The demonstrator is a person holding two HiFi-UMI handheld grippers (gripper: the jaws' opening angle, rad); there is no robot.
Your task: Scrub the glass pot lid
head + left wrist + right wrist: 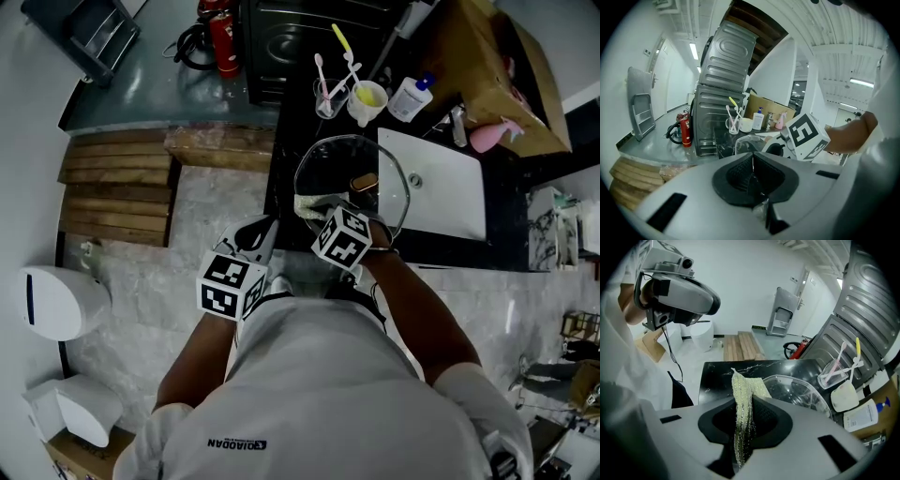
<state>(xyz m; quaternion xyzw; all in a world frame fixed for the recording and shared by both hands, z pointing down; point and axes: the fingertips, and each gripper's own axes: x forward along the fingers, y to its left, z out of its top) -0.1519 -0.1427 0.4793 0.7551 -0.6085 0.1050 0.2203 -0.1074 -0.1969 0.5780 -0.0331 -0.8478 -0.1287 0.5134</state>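
Black marble desk (286, 187); grey stone floor (211, 211), wood planks (117, 187) beside. One glass lid (349, 178) on desk, next to one white sink (441, 187). Right gripper (743, 425) pinching one yellow-green cloth (745, 390) at lid's near edge. Left gripper (752, 176) pressed together. Two cups (366, 101), three toothbrushes (342, 39). Toilet (56, 302) in head view only.

brand print "qiaodan", upside down, on the person's white shirt (319, 394)
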